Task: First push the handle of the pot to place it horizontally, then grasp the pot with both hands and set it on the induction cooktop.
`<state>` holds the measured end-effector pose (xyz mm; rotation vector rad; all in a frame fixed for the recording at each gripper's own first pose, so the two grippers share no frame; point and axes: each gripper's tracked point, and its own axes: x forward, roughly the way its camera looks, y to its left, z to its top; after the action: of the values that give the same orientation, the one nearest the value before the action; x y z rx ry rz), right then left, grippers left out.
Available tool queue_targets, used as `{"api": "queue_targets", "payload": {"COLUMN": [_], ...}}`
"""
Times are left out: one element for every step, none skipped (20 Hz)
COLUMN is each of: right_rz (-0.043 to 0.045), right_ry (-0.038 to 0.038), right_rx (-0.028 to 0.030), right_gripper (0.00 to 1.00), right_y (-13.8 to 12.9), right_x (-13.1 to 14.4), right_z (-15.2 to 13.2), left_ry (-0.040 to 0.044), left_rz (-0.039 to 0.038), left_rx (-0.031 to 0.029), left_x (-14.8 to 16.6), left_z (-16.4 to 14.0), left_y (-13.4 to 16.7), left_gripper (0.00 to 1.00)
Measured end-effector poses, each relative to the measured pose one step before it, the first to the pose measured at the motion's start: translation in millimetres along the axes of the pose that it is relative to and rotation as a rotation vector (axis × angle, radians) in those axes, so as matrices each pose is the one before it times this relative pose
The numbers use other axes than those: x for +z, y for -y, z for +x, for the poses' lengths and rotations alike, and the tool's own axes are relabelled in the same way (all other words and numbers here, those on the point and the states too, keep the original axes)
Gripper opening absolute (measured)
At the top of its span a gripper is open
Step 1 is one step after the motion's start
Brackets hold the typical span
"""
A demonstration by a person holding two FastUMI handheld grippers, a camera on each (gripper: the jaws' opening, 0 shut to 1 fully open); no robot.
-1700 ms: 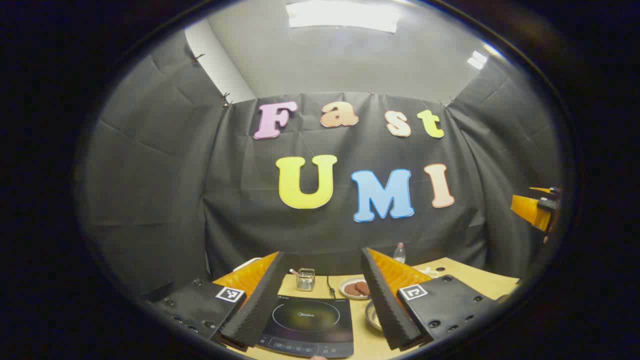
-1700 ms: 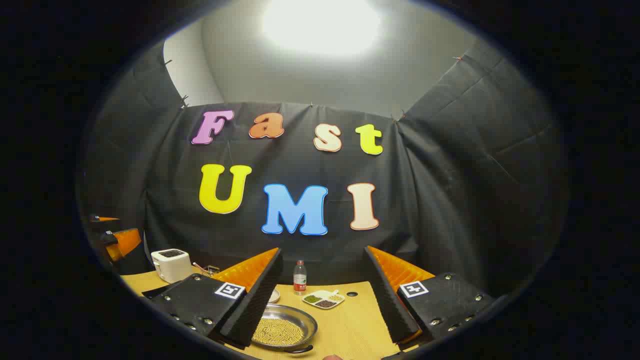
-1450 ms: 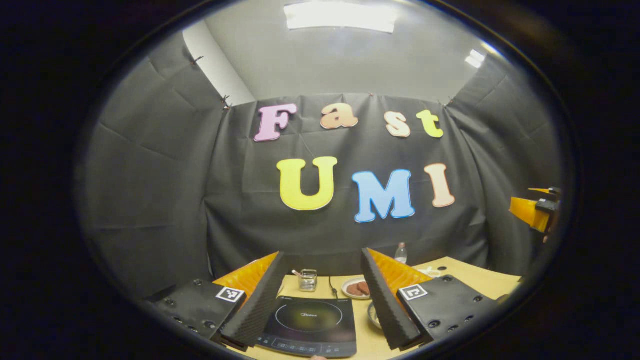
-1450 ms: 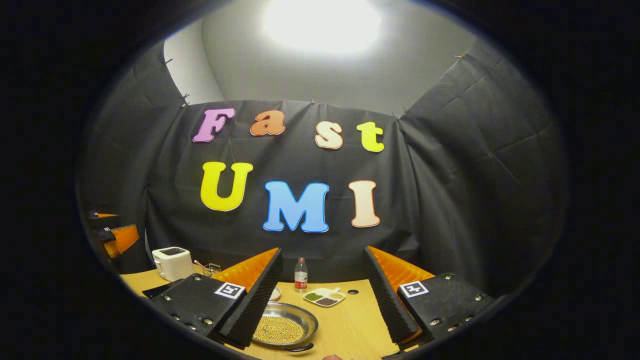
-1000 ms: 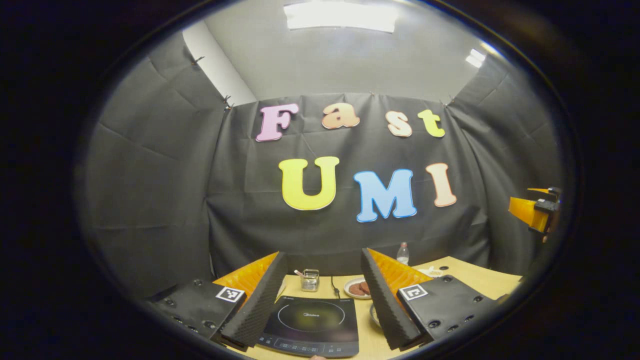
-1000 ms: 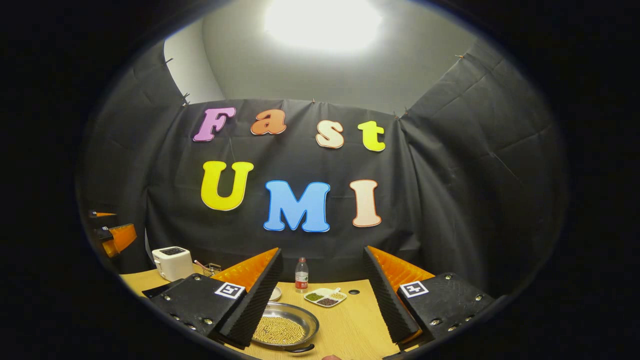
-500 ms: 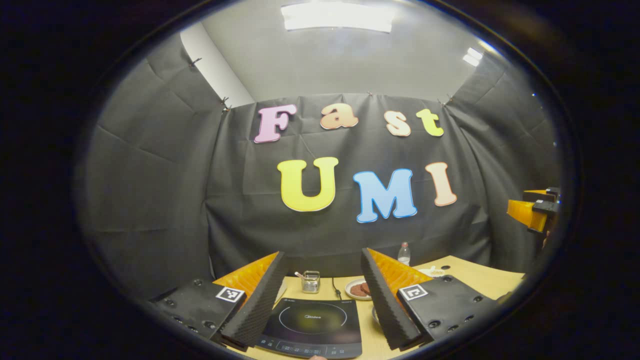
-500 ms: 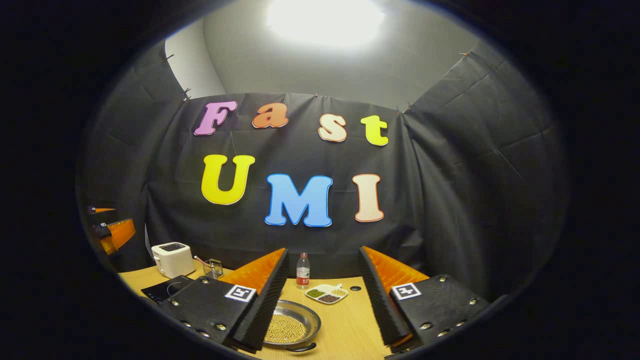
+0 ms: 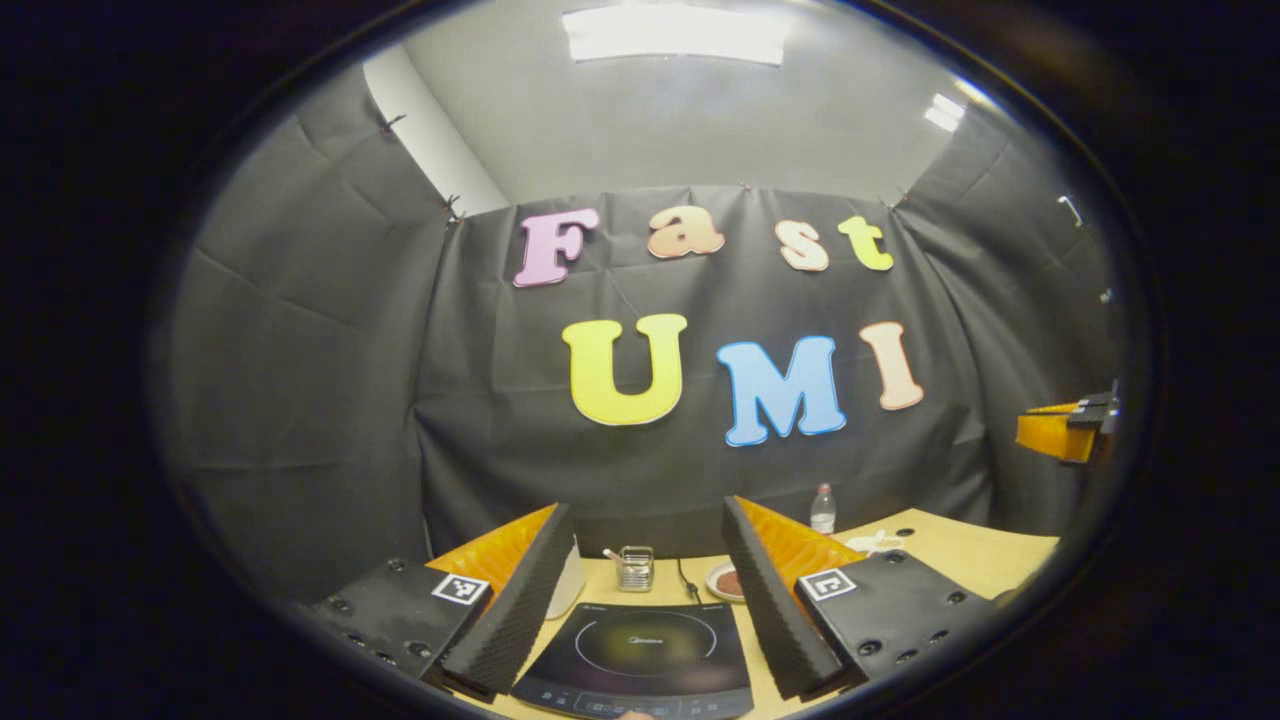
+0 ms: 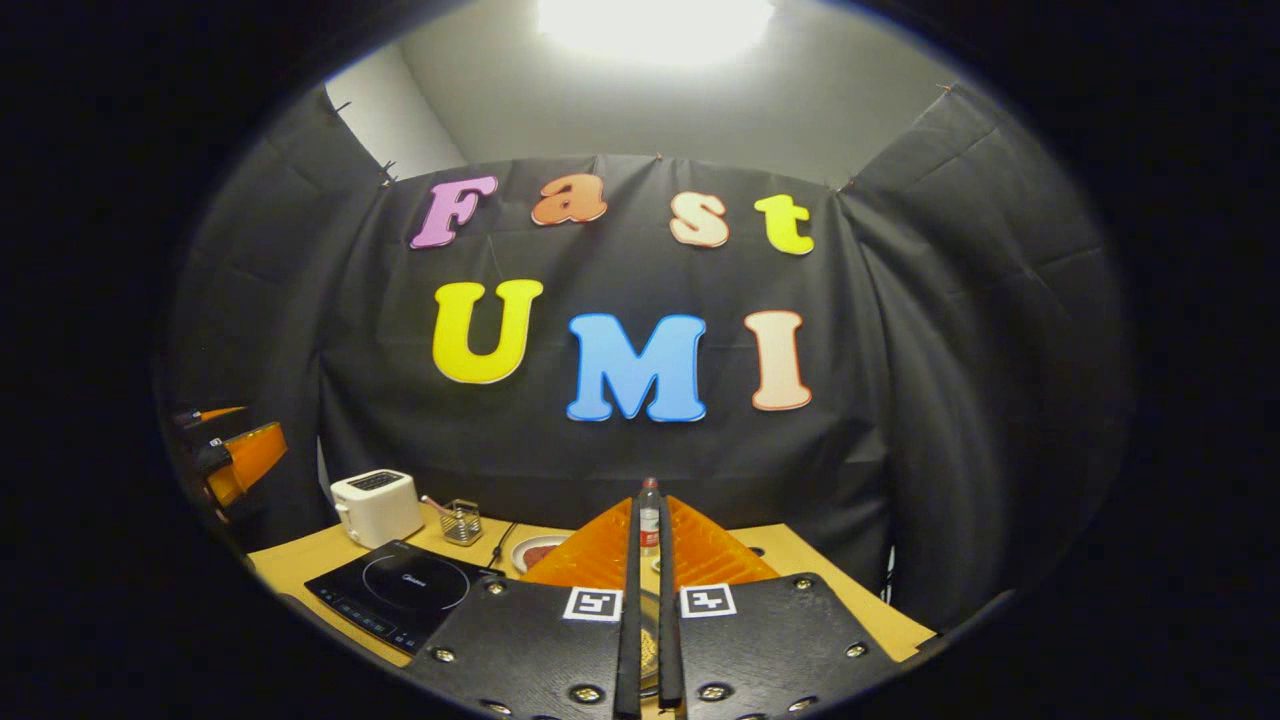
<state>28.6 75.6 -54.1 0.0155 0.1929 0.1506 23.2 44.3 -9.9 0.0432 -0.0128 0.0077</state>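
Right gripper (image 10: 647,600) has its fingers drawn together, nearly touching, with nothing between them, likely readied as a blunt pusher for the handle. The shallow round metal pot (image 10: 649,640) lies behind them, barely glimpsed through the slit. Left gripper (image 9: 640,600), fingers spread wide and empty, hangs above the flat black glass induction cooktop (image 9: 640,655), probably waiting near the target.

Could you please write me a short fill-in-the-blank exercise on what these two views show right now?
1. The right tongs are ____, their two fingers almost together.
2. The left tongs are ____, with the induction cooktop between their fingers.
3. The white toaster stands behind the ____.
4. The small wire basket sits to the ____ of the toaster.

Missing words: shut; open; induction cooktop; right
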Motion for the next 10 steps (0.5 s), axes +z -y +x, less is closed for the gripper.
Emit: {"api": "queue_targets", "payload": {"right_rz": [-0.01094,-0.01343,-0.01798,-0.01741,-0.00956,-0.00348,-0.00193,-0.00474,-0.00733,-0.00409], "right_ry": [-0.03144,-0.03088,-0.03674,-0.03998,-0.04104,-0.04727,-0.04963,-0.04348,-0.04353,-0.03977], "right_rx": [0.03659,0.04372,0.04326,0.03258,0.02426,0.03132,0.03194,0.01999,0.02173,0.01929], "right_gripper": [0.07,0.07,0.07,0.07,0.06,0.06,0.06,0.06,0.06,0.06], "right_y": [-10.45,-12.48,-13.48,-7.39,-7.69,-9.61,-8.46,-4.37,-4.20,-3.37], "right_x": [-9.88,-8.84,-11.52,-13.04,-14.57,-16.04,-15.00,-16.10,-15.37,-14.11], "right_z": [1.15,2.07,2.48,2.26,2.81,2.03,3.18,3.34,3.65,5.21], "left_ry": [-0.00330,-0.00192,0.00413,0.00432,-0.00135,-0.00389,-0.00248,-0.00320,-0.00533,-0.00851], "left_rz": [0.00171,0.00329,0.00325,0.00330,0.00534,0.00366,-0.00074,-0.00275,0.00040,0.00314], "left_rx": [-0.00281,-0.00253,-0.00085,-0.00070,0.00440,0.00442,0.00341,0.00061,0.00104,0.00095], "left_x": [-1.91,-2.45,-0.06,-1.27,-1.29,-3.42,-1.23,-1.88,-1.79,-5.14], "left_z": [2.70,0.23,1.13,1.99,0.99,1.38,1.48,0.67,0.93,1.13], "left_y": [-4.67,-6.18,-5.52,-5.65,-5.44,-4.04,-2.70,-0.79,0.08,0.22], "left_gripper": [0.95,0.94,0.97,0.99,0.99,0.99,0.99,0.99,0.98,0.97]}}
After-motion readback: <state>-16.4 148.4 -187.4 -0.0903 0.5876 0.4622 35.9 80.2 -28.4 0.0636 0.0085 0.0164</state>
